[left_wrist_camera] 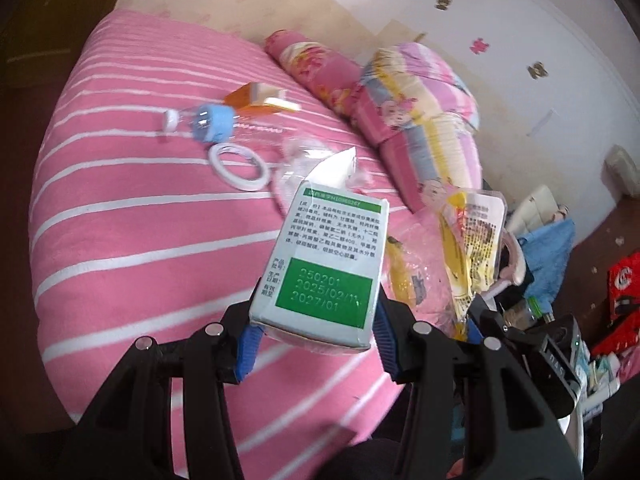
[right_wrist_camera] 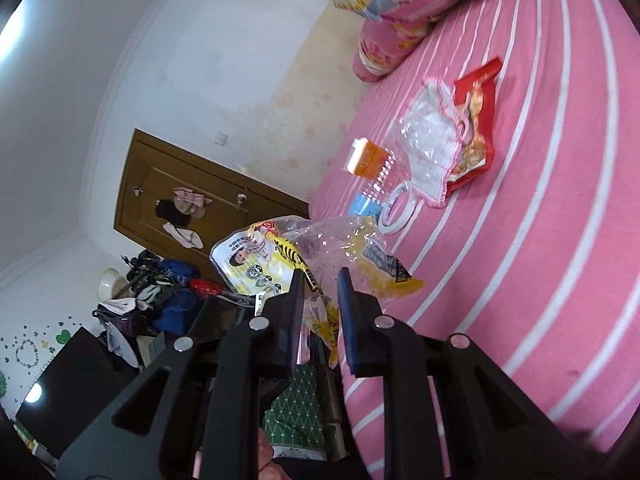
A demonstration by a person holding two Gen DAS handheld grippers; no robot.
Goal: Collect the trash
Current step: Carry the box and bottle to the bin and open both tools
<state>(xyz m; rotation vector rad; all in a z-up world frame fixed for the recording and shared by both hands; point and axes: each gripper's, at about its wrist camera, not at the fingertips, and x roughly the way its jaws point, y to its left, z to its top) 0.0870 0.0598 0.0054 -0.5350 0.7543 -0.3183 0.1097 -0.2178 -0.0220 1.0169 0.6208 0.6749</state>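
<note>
My left gripper [left_wrist_camera: 316,322] is shut on a white and green medicine box [left_wrist_camera: 328,256], which it holds up over the pink striped bed [left_wrist_camera: 132,240]. To its right, my right gripper [right_wrist_camera: 320,282] is shut on a crumpled yellow and clear snack wrapper [right_wrist_camera: 276,264], which hangs off the bed's edge; that yellow wrapper [left_wrist_camera: 468,240] also shows in the left wrist view. More trash lies on the bed: a clear bottle with a blue label [left_wrist_camera: 208,122], an orange box [left_wrist_camera: 260,100], a white tape ring [left_wrist_camera: 239,166], a clear bag with pink trim [right_wrist_camera: 432,144] and a red snack bag [right_wrist_camera: 476,120].
A folded cartoon quilt [left_wrist_camera: 420,120] and a pink roll pillow [left_wrist_camera: 312,60] lie at the head of the bed by the wall. Beside the bed are a heap of clothes and bags [right_wrist_camera: 160,300], a brown door [right_wrist_camera: 180,184] and a red packet [left_wrist_camera: 624,288].
</note>
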